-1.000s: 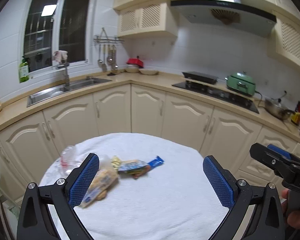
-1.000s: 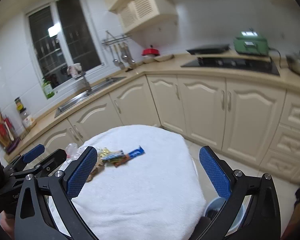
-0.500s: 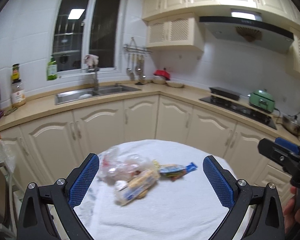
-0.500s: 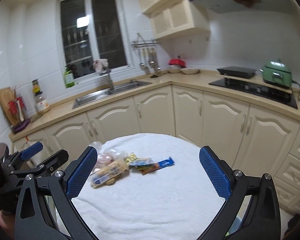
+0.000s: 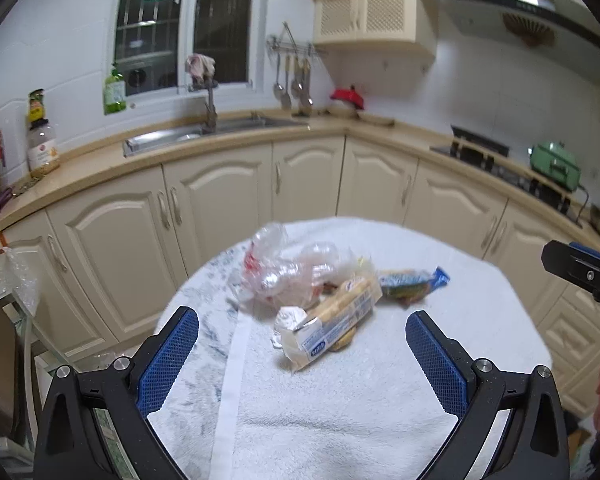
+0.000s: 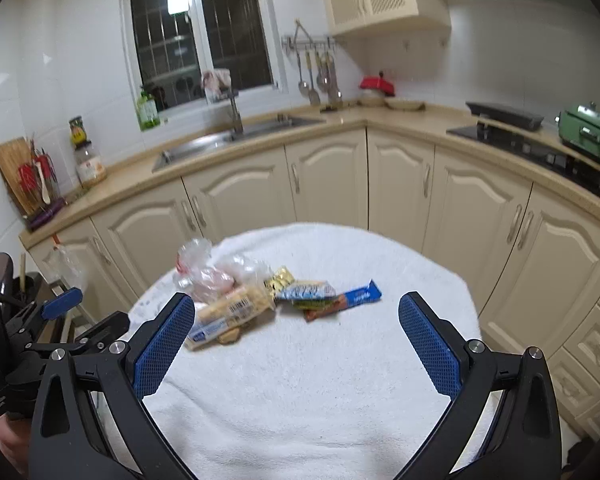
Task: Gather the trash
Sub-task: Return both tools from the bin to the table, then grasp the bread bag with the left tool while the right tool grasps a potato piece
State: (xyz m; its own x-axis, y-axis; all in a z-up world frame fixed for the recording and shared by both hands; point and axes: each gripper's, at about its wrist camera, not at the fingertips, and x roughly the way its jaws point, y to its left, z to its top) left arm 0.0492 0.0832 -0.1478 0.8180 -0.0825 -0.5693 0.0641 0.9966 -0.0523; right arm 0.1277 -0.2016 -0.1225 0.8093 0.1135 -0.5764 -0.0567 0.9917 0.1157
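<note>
A pile of trash lies on a round table under a white towel (image 5: 340, 408): a crumpled clear plastic bag (image 5: 288, 270), a yellow cracker wrapper (image 5: 334, 320) and a blue snack wrapper (image 5: 414, 280). My left gripper (image 5: 302, 360) is open and empty, just short of the cracker wrapper. My right gripper (image 6: 296, 344) is open and empty, above the towel (image 6: 320, 380), with the cracker wrapper (image 6: 228, 314), clear bag (image 6: 216, 268) and blue wrapper (image 6: 340, 298) ahead of it.
Cream cabinets (image 6: 328, 184) and a counter with a sink (image 6: 228, 140) curve behind the table. A stove and green pot (image 6: 588, 130) stand at right. A chair and a hanging plastic bag (image 5: 12, 276) are at left.
Both grippers have swung left and come closer to the trash pile, which now sits between the left gripper's fingers. Both stayed open.
</note>
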